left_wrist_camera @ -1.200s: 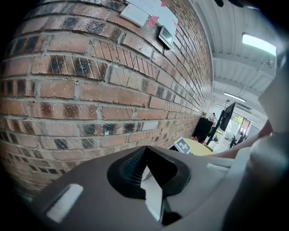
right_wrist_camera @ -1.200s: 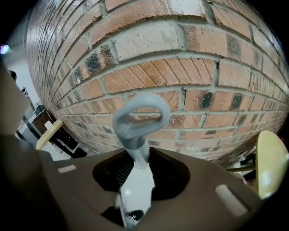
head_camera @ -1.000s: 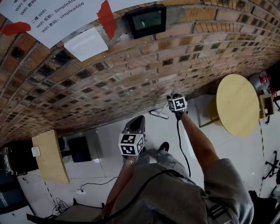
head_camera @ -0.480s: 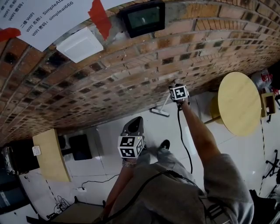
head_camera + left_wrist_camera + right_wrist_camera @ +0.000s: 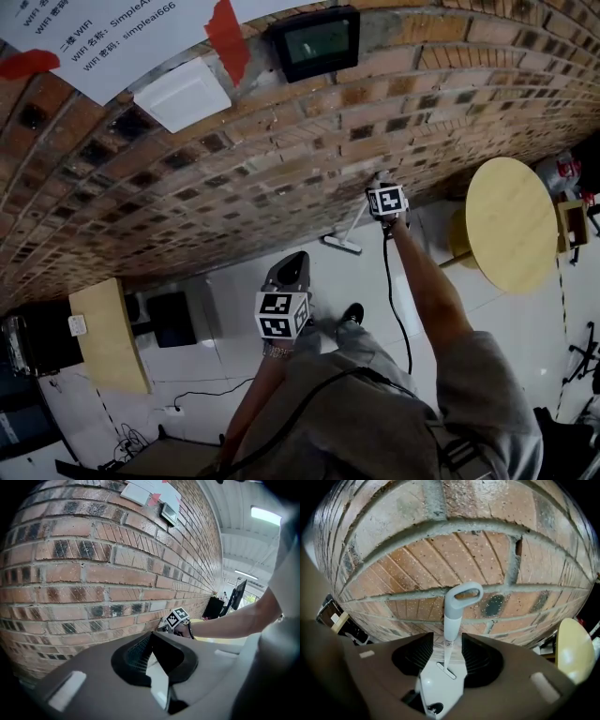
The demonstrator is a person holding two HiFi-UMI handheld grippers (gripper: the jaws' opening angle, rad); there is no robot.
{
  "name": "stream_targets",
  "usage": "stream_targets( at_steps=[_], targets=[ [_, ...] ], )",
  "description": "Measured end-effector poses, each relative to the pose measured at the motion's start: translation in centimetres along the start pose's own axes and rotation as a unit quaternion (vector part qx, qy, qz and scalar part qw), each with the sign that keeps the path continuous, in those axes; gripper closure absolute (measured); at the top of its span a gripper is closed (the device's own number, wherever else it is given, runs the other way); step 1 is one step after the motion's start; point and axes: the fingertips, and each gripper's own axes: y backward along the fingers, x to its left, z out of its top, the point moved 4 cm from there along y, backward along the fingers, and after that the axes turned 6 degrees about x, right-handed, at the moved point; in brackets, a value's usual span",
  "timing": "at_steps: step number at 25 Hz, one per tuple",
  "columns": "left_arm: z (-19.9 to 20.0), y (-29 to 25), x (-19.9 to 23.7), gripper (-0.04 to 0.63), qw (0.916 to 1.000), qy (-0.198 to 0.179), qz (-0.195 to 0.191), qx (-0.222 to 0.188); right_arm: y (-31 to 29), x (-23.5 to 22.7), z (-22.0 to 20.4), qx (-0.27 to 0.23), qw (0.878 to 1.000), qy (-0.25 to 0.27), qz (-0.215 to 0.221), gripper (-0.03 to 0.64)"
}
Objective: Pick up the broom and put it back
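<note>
The broom is a thin white pole with a grey loop grip, and it leans upright on the brick wall. Its head rests on the white floor. My right gripper has its jaws opening, one on each side of the pole, and the pads do not press on it. In the head view the right gripper sits at the pole's top, close to the wall. My left gripper hangs lower and to the left, shut with nothing in it, well away from the broom.
A round yellow table stands right of the broom. A low wooden cabinet and dark boxes sit at the far left. A black box and paper notices hang on the wall. Cables lie on the floor near the person's shoe.
My right hand has shifted slightly right along the wall, and more of the broom pole now shows beside it. The left gripper has not moved.
</note>
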Motion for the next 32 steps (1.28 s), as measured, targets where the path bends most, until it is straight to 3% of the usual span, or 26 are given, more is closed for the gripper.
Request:
stream_targets(
  at_steps=[6,11,22,32],
  targets=[
    [0.4,0.4,-0.4,0.591,0.9998,-0.008,-0.014,-0.010,3.5,0.0,-0.4,-0.035,0.999,-0.038,-0.005,0.434],
    [1.3,0.1,-0.9,0.591,0.9990,-0.022,-0.034,-0.016,10.3,4.2,-1.5,-0.098,0.990,-0.099,0.023,0.440],
    [4.5,-0.4,-3.5,0.591,0.9951,-0.061,-0.074,-0.021,23.8,18.5,-1.5,-0.162,0.985,-0.033,0.048,0.482],
    [5.2,0.0,-4.1,0.591,0.9940,-0.072,-0.081,-0.013,26.9,20.4,-2.6,-0.163,0.986,-0.044,-0.001,0.596]
  ],
)
